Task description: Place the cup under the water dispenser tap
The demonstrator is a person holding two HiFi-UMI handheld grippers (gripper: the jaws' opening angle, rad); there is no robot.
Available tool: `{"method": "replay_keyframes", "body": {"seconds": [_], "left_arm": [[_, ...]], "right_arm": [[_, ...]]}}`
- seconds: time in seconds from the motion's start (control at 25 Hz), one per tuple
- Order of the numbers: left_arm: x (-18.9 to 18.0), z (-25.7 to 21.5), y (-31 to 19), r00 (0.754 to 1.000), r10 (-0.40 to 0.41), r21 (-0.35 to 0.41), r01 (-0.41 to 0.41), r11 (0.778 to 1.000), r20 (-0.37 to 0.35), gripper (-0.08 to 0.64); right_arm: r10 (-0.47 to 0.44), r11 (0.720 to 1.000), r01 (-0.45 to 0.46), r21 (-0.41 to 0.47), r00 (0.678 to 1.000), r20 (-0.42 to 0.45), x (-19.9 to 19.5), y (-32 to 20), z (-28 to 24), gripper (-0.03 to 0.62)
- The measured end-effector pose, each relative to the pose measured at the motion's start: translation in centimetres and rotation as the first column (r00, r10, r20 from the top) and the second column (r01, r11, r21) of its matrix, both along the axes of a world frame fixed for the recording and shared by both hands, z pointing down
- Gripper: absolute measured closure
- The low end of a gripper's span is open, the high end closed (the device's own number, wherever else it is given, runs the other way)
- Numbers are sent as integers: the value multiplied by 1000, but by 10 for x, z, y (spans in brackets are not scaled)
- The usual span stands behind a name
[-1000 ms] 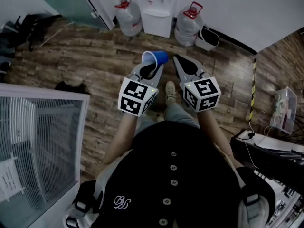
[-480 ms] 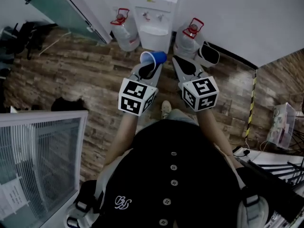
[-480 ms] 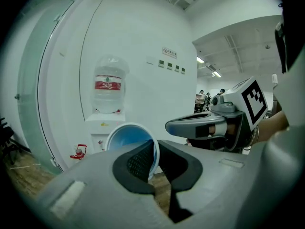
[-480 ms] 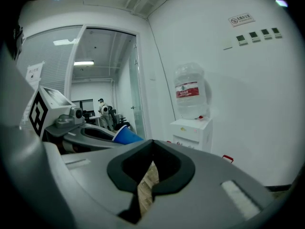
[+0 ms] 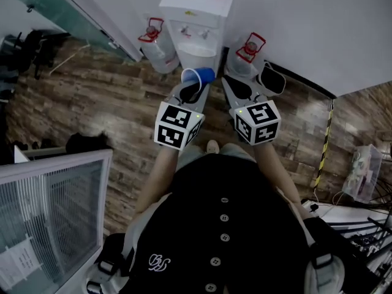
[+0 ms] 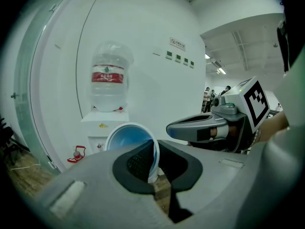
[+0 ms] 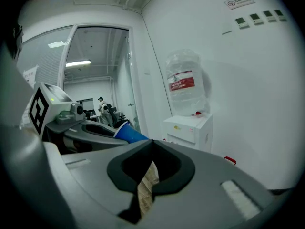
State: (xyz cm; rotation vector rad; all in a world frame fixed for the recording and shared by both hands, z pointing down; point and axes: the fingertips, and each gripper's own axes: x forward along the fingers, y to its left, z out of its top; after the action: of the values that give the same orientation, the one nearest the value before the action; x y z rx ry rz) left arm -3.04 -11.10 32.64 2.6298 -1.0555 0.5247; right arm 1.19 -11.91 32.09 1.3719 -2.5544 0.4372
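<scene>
Head view: looking steeply down past a person's dark shirt, the water dispenser stands against a white wall. It now lies much nearer the two grippers than a second ago, because the person has been walking up to it. The left gripper carries a blue cup on its side, mouth turned back toward the person, just short of the dispenser's front recess. The right gripper travels alongside, slightly right of the dispenser. Spare bottles stand on the wooden floor on either side of the dispenser. The approach looks nearly finished; the cup has yet to be turned upright and set under a tap.

Left gripper view: the jaws are pinched on the cup's thin wall at the rim, one pad inside and one outside. The dispenser, with a bottle on top, stands straight ahead behind the cup.

Right gripper view: the jaws are closed together with nothing between them; only floor shows past them. The dispenser stands ahead, a little to the right.
</scene>
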Motion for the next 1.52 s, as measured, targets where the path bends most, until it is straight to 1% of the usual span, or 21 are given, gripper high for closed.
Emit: {"method": "replay_keyframes", "body": {"seconds": [0.28,0.48,0.64,0.72,0.92,1.28,1.52], "left_arm": [[5,14,-23,1000,-7,-38,8,999,26,543],[1,29,-32,999,7,-65,-4,998,51,543],[-4,42,-45,997,14,-76,-8,997,77,543],[-6,44,-55,996,30,-89,-23,996,84,543],[-14,58,-86,987,88,-97,-75,992,138,543],[-9,87,-133,973,176,-134,-157,978,146,543],[-15,121,-164,964,207,-152,-183,971,163,543]], "right_arm": [[4,999,-3,-42,1000,14,6,-23,14,591],[-2,998,4,-62,999,33,-2,-28,24,591],[31,995,-27,-98,999,41,-1,-43,37,591],[54,992,-49,-114,998,42,0,-54,42,591],[101,985,-94,-146,994,39,-2,-86,57,591],[153,972,-151,-181,988,-2,-7,-132,86,591],[209,955,-214,-204,977,-47,-3,-156,120,591]]}}
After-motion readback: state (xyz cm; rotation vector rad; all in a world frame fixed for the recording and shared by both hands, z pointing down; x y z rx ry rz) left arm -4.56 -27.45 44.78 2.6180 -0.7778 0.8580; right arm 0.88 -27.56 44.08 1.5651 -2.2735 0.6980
